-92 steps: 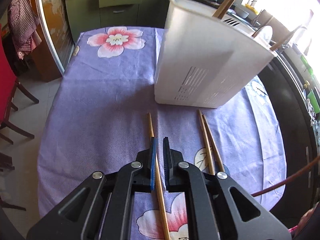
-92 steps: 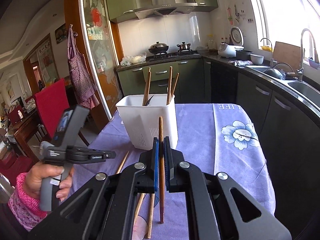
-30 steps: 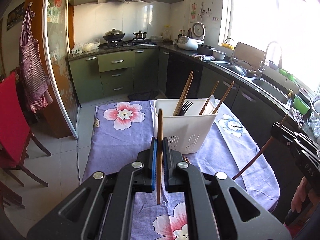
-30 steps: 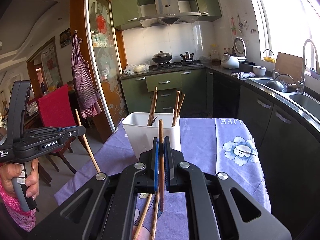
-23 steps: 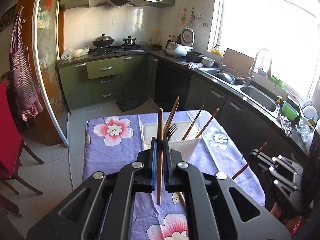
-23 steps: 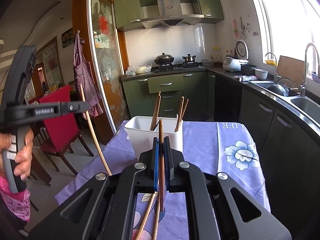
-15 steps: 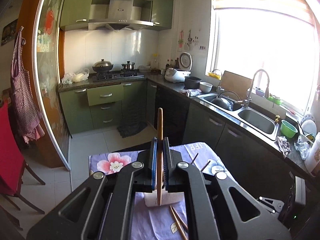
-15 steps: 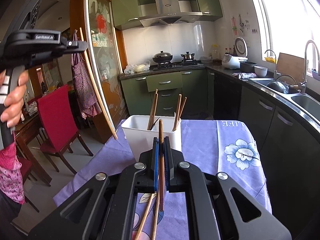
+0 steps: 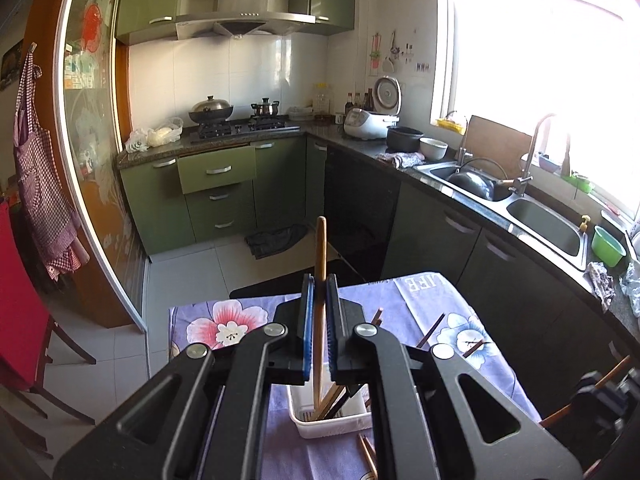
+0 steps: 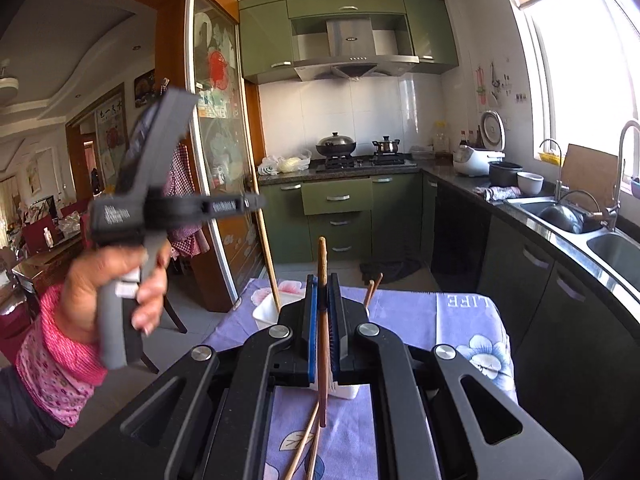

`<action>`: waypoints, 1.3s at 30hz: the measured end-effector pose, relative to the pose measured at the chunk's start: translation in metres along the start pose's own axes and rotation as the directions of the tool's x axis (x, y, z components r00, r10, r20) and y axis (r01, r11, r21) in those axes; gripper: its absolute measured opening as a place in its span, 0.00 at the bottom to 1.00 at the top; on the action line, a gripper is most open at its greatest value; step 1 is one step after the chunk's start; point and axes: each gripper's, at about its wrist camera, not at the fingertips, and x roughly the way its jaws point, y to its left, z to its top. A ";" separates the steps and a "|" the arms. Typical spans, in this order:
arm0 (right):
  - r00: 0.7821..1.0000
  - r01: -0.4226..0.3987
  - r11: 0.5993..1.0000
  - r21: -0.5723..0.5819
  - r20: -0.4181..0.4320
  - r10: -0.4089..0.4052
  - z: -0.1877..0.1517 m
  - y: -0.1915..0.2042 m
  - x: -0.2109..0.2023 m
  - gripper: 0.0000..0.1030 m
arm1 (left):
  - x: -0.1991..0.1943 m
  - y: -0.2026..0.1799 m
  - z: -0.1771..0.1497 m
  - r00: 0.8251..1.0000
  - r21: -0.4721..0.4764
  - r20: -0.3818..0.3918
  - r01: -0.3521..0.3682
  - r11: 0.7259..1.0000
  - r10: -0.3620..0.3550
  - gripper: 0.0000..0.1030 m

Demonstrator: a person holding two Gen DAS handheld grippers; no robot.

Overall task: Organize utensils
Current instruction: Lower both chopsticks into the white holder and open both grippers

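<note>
Each hand-held gripper, left [image 9: 319, 332] and right [image 10: 324, 336], clamps one chopstick [image 9: 320, 280] mid-shaft at frame centre; your chopsticks are light, stiff, slippery.

Left gripper [image 9: 319, 328] has risen — its chopstick [image 9: 320, 264] over the holder [image 9: 320, 426].

- White utensil holder [image 9: 320, 426], largely hidden behind the closed jaws of the left gripper [image 9: 319, 332].
- Loose chopsticks [image 10: 306, 446] below the right gripper [image 10: 323, 332], cut by the frame's bottom edge.
- Left hand [image 10: 108, 284] motion-blurred.
</note>
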 end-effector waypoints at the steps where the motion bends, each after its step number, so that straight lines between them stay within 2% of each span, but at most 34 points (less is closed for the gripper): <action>1: 1.000 -0.002 1.000 -0.007 0.013 0.002 0.007 0.002 0.000 0.06 | 0.007 0.001 -0.006 1.000 0.001 -0.016 -0.004 1.000 0.004 0.06; 9: 0.992 -0.009 1.000 -0.009 0.128 0.010 0.068 0.019 0.008 0.06 | 0.048 0.009 -0.045 0.994 -0.017 -0.109 0.014 1.000 -0.015 0.07; 10: 0.991 -0.007 1.000 -0.008 0.135 0.008 0.076 0.020 0.012 0.06 | 0.050 0.009 -0.049 0.994 -0.011 -0.111 0.013 1.000 -0.014 0.09; 12: 0.990 0.003 1.000 -0.005 0.142 -0.003 0.090 0.021 0.022 0.06 | 0.051 0.009 -0.055 0.994 -0.008 -0.105 0.013 1.000 -0.014 0.27; 17: 0.988 0.068 0.998 0.013 0.137 -0.069 0.109 0.014 0.059 0.06 | 0.047 0.003 -0.061 0.997 0.009 -0.078 0.011 1.000 -0.010 0.33; 22: 0.991 0.106 0.993 0.056 0.075 -0.110 0.098 -0.005 0.099 0.06 | 0.042 -0.002 -0.064 0.998 0.021 -0.058 0.004 1.000 -0.003 0.38; 29: 0.996 0.088 0.992 0.092 -0.015 -0.087 0.063 -0.024 0.140 0.06 | 0.036 -0.001 -0.066 0.999 0.017 -0.046 -0.009 1.000 0.010 0.43; 35: 0.995 0.080 0.993 0.091 -0.071 -0.074 0.044 -0.026 0.159 0.06 | 0.025 0.005 -0.066 0.999 0.007 -0.016 -0.029 1.000 0.029 0.52; 39: 0.995 0.078 0.993 0.086 -0.071 -0.072 0.041 -0.022 0.157 0.07 | 0.019 0.010 -0.066 1.000 0.001 -0.008 -0.030 1.000 0.030 0.53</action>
